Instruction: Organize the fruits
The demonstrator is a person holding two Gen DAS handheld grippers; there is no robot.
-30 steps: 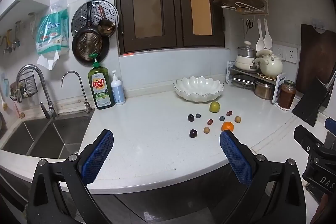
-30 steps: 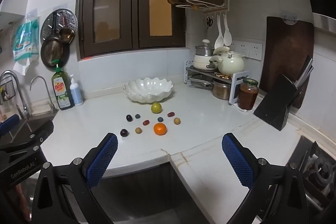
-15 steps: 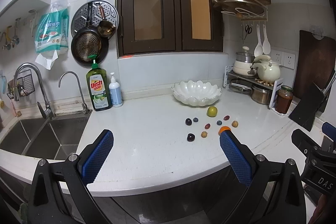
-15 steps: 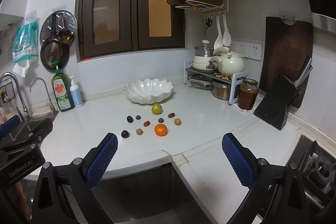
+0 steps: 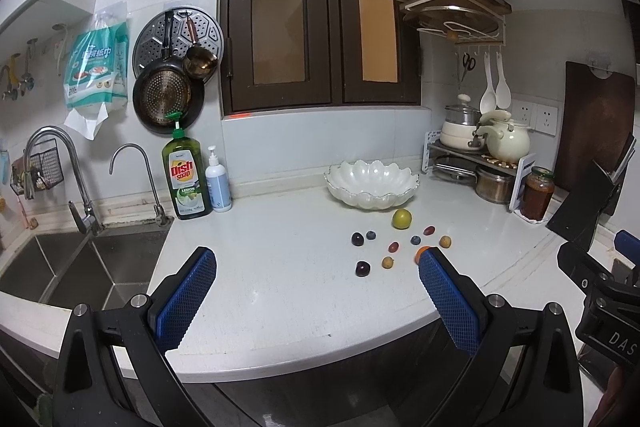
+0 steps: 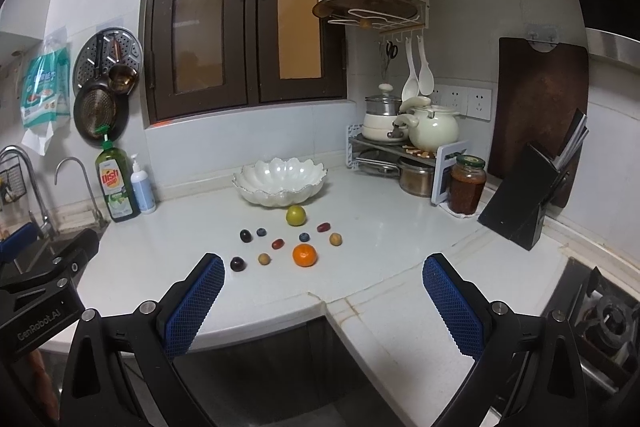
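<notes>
Several small fruits lie loose on the white counter: a green one (image 6: 296, 215), an orange (image 6: 305, 255), dark plums (image 6: 238, 263), blueberries (image 6: 304, 237) and tan ones (image 6: 335, 239). Behind them stands an empty white scalloped bowl (image 6: 280, 180), also in the left wrist view (image 5: 373, 183). My left gripper (image 5: 316, 287) is open and empty, short of the counter's front edge; its right finger hides most of the orange (image 5: 420, 252). My right gripper (image 6: 324, 291) is open and empty, in front of the fruits.
A sink (image 5: 60, 267) with taps is at the left, with dish soap (image 5: 186, 181) and a pump bottle (image 5: 218, 183) behind. A pot rack (image 6: 404, 151), jar (image 6: 466, 185) and knife block (image 6: 532, 195) stand at the right. A stove (image 6: 600, 315) is at far right.
Both grippers have drawn back and risen a little, so the counter and fruits sit lower and farther in view. Both stay open. Nothing on the counter has moved.
</notes>
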